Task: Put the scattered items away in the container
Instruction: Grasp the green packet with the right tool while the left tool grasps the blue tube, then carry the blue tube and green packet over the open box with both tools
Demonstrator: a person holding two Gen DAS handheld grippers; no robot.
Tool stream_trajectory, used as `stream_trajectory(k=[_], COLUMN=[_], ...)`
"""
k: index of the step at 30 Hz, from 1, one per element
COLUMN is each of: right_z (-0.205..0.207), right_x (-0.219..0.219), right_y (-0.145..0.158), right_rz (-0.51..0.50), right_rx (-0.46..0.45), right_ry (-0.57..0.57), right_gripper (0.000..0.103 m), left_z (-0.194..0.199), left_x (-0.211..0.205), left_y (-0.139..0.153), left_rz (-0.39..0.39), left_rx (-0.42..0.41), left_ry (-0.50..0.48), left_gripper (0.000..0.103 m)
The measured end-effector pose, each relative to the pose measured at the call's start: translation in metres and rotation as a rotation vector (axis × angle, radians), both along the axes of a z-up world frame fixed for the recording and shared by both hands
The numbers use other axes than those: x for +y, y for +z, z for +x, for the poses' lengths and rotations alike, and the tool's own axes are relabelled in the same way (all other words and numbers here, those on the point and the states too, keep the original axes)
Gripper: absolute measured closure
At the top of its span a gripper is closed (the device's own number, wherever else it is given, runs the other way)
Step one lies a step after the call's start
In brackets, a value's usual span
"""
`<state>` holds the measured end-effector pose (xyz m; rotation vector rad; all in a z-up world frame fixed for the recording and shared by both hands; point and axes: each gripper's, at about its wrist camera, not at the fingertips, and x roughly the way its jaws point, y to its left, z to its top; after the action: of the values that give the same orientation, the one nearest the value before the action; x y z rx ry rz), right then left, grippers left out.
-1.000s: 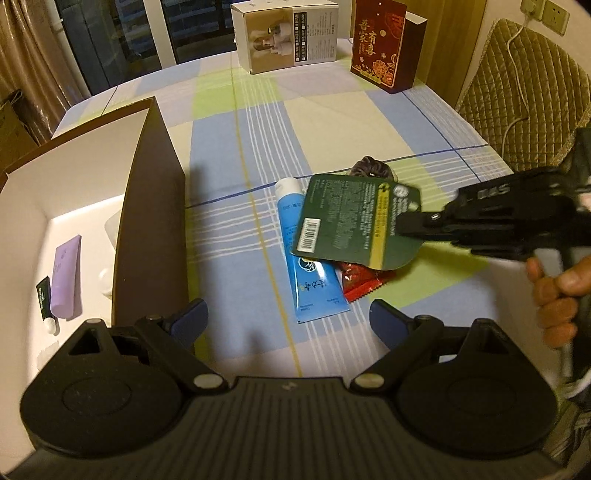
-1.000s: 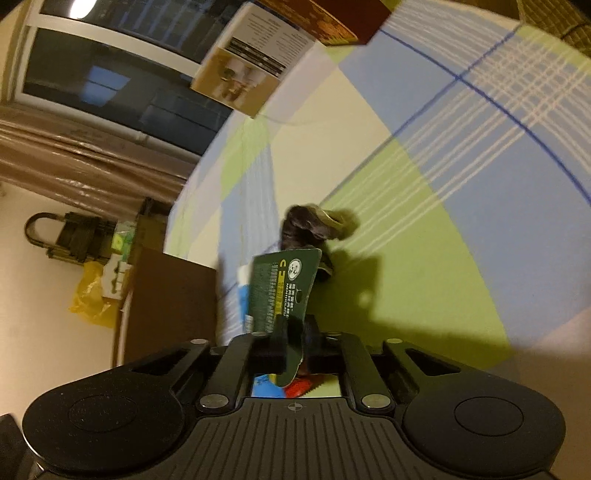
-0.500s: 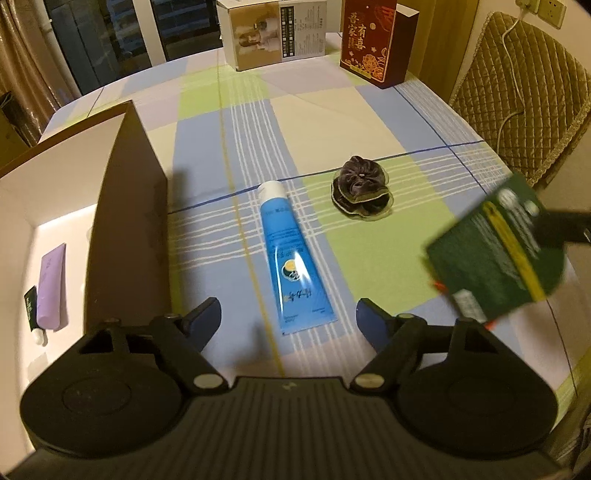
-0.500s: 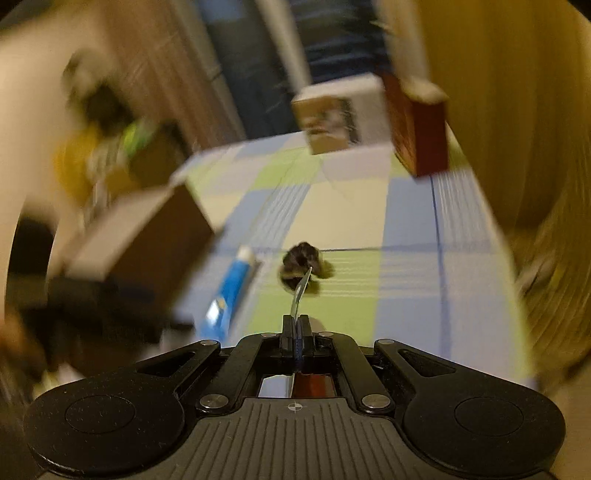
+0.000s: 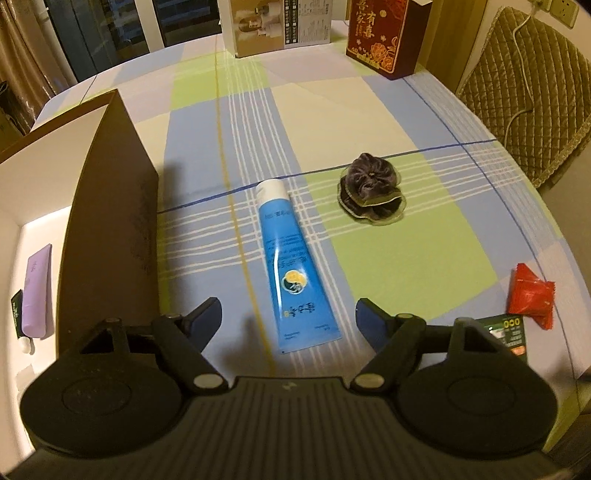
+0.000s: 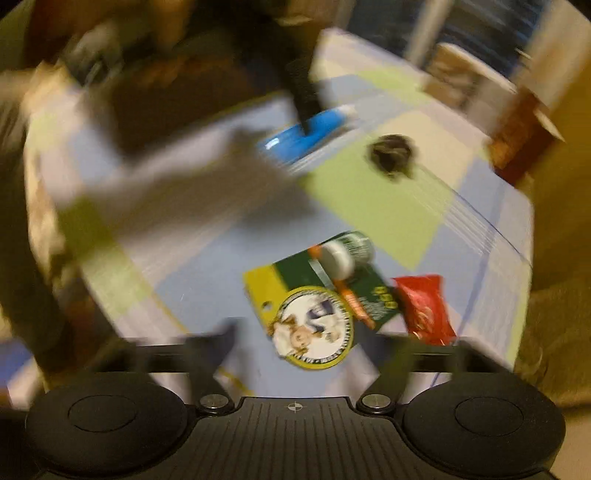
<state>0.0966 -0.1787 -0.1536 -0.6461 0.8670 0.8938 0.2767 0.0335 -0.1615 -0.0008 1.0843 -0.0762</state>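
My left gripper (image 5: pixel 288 314) is open and hovers over the lower end of a blue tube (image 5: pixel 291 258) lying on the checked tablecloth. Left of it stands the brown box (image 5: pixel 110 221) with a white inside that holds a purple tube (image 5: pixel 37 291). A dark scrunchie (image 5: pixel 371 192) lies beyond the blue tube. In the blurred right wrist view, my right gripper (image 6: pixel 306 343) is open above a green card pack (image 6: pixel 317 306) that lies flat on the cloth beside a red packet (image 6: pixel 424 310). The card pack (image 5: pixel 508 334) and red packet (image 5: pixel 530 299) sit near the table's right edge.
A white carton (image 5: pixel 280 26) and a dark red gift box (image 5: pixel 384 37) stand at the far edge of the table. A quilted chair (image 5: pixel 528 92) is beyond the right edge. Bare cloth lies between the blue tube and the red packet.
My right gripper carried the green card pack off to the right, away from the box, then opened; the pack now lies on the cloth by the red packet. The left gripper stayed open.
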Motion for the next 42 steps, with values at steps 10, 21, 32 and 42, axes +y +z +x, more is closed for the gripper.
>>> stream_trajectory(k=[10, 21, 32, 42], right_z=[0.087, 0.087, 0.069, 0.064], right_x=[0.006, 0.022, 0.006, -0.002], right_y=[-0.004, -0.028, -0.025, -0.025], right_rz=[0.307, 0.179, 0.165, 0.157], right_rx=[0.224, 0.203, 0.214, 0.217], right_ry=[-0.561, -0.515, -0.519, -0.51], right_gripper=[0.042, 0.067, 0.067, 0.067], left_z=[0.003, 0.012, 0.079, 0.005], left_x=[0.01, 0.005, -0.005, -0.013], left_y=[0.003, -0.001, -0.028, -0.031], left_rz=[0.013, 0.016, 0.08, 0.073], left_rx=[-0.004, -0.008, 0.025, 0.089], left_ry=[0.015, -0.002, 0.03, 0.013], left_gripper=[0.027, 0.028, 0.073, 0.075])
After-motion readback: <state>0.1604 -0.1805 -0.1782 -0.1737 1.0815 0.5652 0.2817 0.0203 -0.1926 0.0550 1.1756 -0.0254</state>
